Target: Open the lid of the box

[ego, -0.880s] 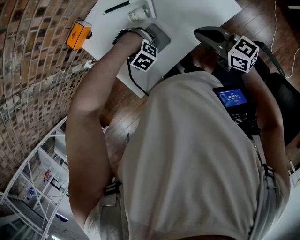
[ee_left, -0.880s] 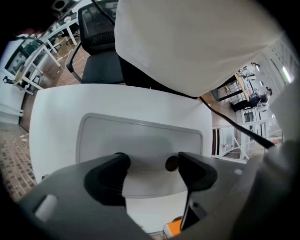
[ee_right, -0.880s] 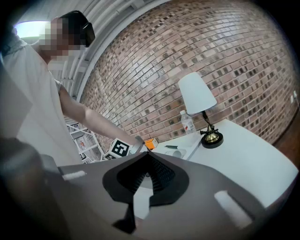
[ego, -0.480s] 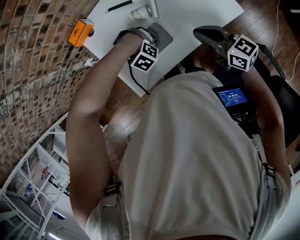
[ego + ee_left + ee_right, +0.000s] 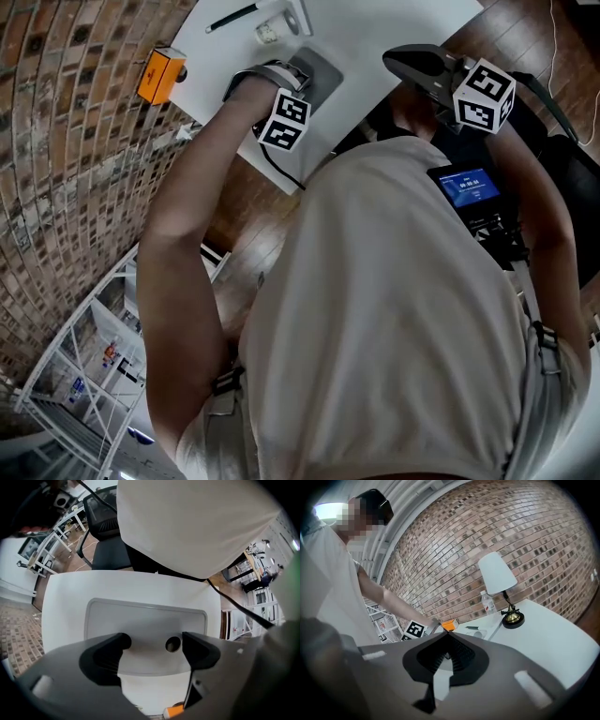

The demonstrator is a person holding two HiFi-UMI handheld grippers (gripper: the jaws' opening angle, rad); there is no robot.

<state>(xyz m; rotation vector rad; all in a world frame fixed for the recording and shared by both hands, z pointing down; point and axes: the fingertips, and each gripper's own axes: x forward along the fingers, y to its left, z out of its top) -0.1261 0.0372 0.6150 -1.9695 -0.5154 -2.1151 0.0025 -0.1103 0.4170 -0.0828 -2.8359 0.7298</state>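
Over the box (image 5: 145, 616), we held left gripper (image 5: 154, 644) jaws apart, right gripper (image 5: 446, 648) jaws together; a shallow bite might slip off.

The gap between the wide-apart left tongs (image 5: 152, 651) is free. The flat grey box lid (image 5: 145, 620) lies just ahead, bare white surface (image 5: 61, 606) on either side, and the person's torso (image 5: 187, 527) closes the way beyond. Ahead of the closed right tongs (image 5: 446, 656) stand the person's left arm (image 5: 389, 602), an orange box (image 5: 449, 625), a bottle (image 5: 488, 604) and a lamp (image 5: 501, 581); rightward the surface lies open.
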